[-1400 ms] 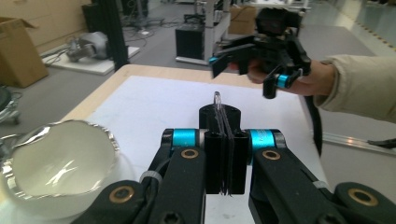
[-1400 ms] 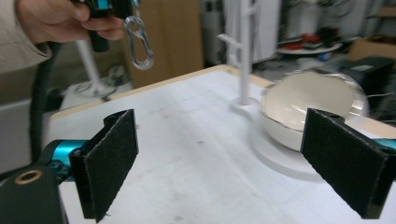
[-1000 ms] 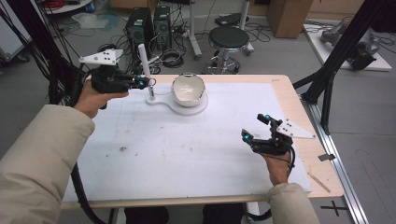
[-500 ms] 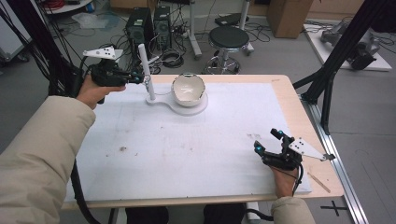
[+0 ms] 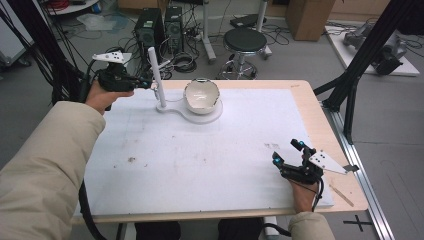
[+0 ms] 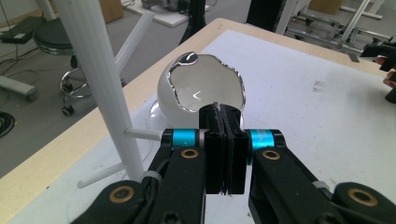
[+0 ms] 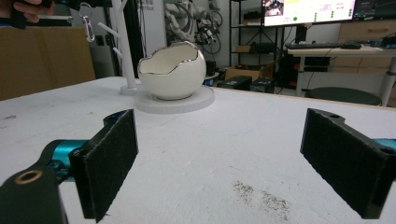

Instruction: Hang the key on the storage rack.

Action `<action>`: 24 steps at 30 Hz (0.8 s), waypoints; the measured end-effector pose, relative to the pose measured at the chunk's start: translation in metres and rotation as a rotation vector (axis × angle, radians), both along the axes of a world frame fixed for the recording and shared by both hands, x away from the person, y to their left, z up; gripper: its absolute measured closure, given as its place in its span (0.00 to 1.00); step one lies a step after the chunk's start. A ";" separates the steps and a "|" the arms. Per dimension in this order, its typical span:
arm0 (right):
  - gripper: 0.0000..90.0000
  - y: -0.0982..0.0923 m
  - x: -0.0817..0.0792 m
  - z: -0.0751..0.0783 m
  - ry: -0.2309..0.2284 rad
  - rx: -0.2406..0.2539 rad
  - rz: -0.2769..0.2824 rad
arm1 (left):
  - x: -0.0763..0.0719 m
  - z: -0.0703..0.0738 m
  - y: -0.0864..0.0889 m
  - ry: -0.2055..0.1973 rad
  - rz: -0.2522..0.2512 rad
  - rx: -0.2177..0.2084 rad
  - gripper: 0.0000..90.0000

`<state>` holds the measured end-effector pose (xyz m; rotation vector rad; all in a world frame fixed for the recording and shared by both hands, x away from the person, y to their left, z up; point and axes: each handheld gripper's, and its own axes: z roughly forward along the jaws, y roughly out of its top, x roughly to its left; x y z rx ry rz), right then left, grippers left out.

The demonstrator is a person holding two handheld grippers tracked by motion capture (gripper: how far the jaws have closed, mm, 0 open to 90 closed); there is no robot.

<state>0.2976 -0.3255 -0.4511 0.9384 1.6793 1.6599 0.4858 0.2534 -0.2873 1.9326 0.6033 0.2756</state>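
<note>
A white egg-shaped bowl [image 5: 201,95] with a jagged silver rim sits on the round base of a white stand [image 5: 207,117] at the table's back. The stand's thin upright post [image 5: 156,75] carries short pegs [image 6: 142,135]. My left gripper [image 5: 146,83] is just left of the post, jaws pressed shut [image 6: 219,109]. In the right gripper view a small metal clip [image 7: 87,23] hangs under its tip, seemingly held there. My right gripper [image 5: 286,151] rests low at the front right of the table, open [image 7: 219,163], with nothing between its pads and the bowl [image 7: 172,72] far ahead.
A white mat [image 5: 200,155] covers the wooden table [image 5: 305,100], with dark specks [image 7: 261,198] ahead of the right gripper. A thin stick [image 5: 342,195] lies at the front right corner. A stool [image 5: 245,40] and computer towers [image 5: 157,27] stand on the floor behind.
My left gripper has drawn back a little to the left of the post and sunk. My right hand has come down and toward the front edge, settling onto the table.
</note>
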 end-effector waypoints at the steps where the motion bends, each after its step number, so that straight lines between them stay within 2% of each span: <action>1: 0.12 0.000 0.000 0.000 -0.003 0.000 -0.001 | 0.001 0.000 0.000 -0.003 0.011 0.009 0.98; 5: 0.12 0.001 -0.001 0.000 -0.006 -0.001 -0.006 | 0.005 -0.003 0.003 -0.002 0.026 -0.012 0.98; 9: 0.12 0.001 -0.001 0.000 -0.011 -0.006 -0.010 | 0.009 -0.006 0.004 0.000 0.043 -0.007 0.98; 19: 0.12 0.001 -0.001 0.000 -0.011 0.000 -0.009 | 0.022 -0.019 0.009 0.025 0.078 -0.037 0.98; 24: 0.12 0.001 -0.001 0.000 -0.013 -0.002 -0.014 | 0.029 -0.025 0.012 0.034 0.091 -0.035 0.98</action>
